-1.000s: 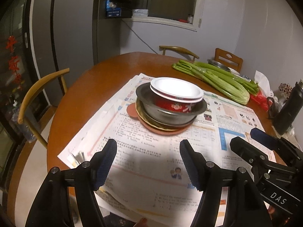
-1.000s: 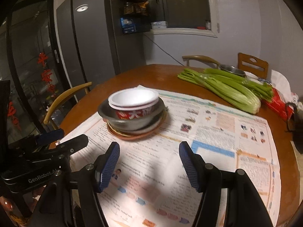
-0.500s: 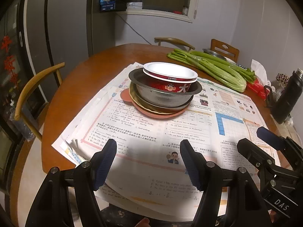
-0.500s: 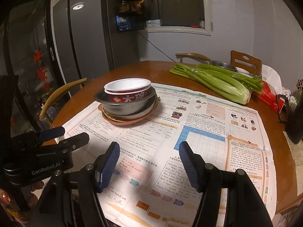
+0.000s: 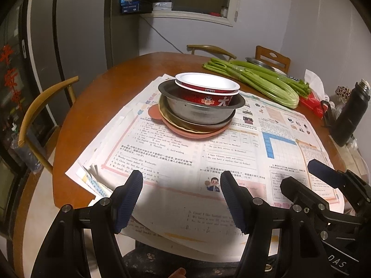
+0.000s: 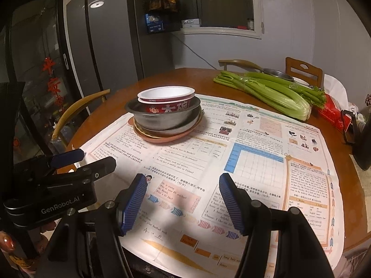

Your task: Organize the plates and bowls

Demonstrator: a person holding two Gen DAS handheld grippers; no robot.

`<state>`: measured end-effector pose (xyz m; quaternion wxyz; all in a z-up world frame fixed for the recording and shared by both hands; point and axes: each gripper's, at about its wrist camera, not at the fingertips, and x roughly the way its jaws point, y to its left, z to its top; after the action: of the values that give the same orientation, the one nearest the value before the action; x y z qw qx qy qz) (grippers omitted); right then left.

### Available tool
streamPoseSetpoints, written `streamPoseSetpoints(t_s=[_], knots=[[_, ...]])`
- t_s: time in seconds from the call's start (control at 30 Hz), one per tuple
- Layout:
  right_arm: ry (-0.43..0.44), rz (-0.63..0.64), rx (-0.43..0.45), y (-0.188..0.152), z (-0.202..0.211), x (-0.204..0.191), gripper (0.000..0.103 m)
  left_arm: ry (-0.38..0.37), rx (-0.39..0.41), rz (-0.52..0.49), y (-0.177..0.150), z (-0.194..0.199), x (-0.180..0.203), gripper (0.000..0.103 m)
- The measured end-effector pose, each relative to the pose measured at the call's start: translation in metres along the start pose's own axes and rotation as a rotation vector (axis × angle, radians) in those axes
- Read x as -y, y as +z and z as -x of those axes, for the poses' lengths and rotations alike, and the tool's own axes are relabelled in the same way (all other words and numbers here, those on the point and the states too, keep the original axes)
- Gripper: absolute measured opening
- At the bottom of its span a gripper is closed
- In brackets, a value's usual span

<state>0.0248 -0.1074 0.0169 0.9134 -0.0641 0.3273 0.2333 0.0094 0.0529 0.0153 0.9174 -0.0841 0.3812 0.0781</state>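
Note:
A stack stands on newspapers on the round wooden table. A red and white paper bowl sits in a steel bowl, over plates and an orange plate at the bottom. The stack also shows in the right wrist view: paper bowl, steel bowl, orange plate. My left gripper is open and empty at the near table edge, well short of the stack. My right gripper is open and empty beside it. Each shows in the other's view.
Celery bunches lie at the back right, with a red packet and a dark bottle at the right edge. Wooden chairs stand at the left and behind. A fridge stands at the left.
Both grippers have drawn back and down toward the near table edge, so the stack looks farther and more side-on. Both stay open and empty.

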Motion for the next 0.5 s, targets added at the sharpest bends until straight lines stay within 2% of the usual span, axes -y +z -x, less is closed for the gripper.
streamPoseSetpoints(t_s=[0.5], knots=[[-0.009, -0.004, -0.010, -0.0034, 0.0024, -0.0046, 0.065, -0.007, -0.010, -0.010, -0.0022, 0.0010, -0.0010, 0.071]])
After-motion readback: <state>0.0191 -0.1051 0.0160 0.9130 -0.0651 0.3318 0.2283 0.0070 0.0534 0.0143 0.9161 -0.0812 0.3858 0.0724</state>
